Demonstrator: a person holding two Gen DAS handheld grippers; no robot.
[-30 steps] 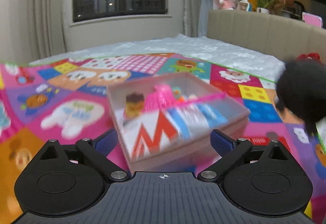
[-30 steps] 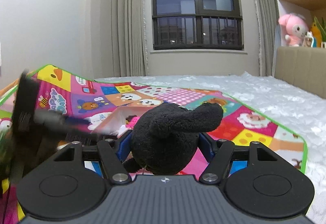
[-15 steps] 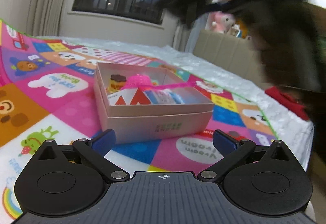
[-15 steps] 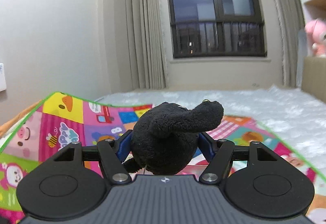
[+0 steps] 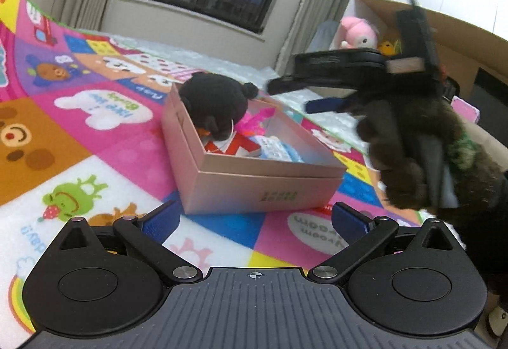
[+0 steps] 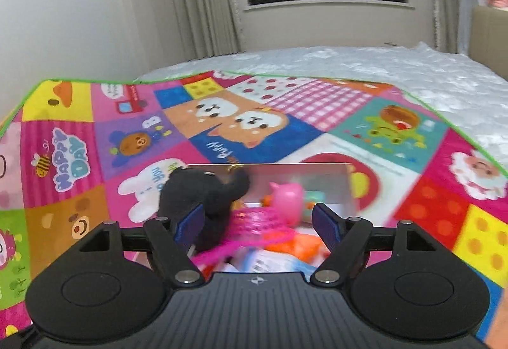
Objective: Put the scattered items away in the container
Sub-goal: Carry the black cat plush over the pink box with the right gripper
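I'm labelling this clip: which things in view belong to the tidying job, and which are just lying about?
Job: black plush toy in the box; pink toy; right gripper, jaws just opening.
Lying about: pink plush; play mat.

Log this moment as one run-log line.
right tongs: just opened, empty | black plush: in box | left tongs: open, empty

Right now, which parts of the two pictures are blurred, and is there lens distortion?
Left wrist view: the dark furry sleeve at right is smeared; the pink cardboard box is sharp. Right wrist view: the box contents are blurred, the colourful patchwork mat is clear. Both bend the window frames.
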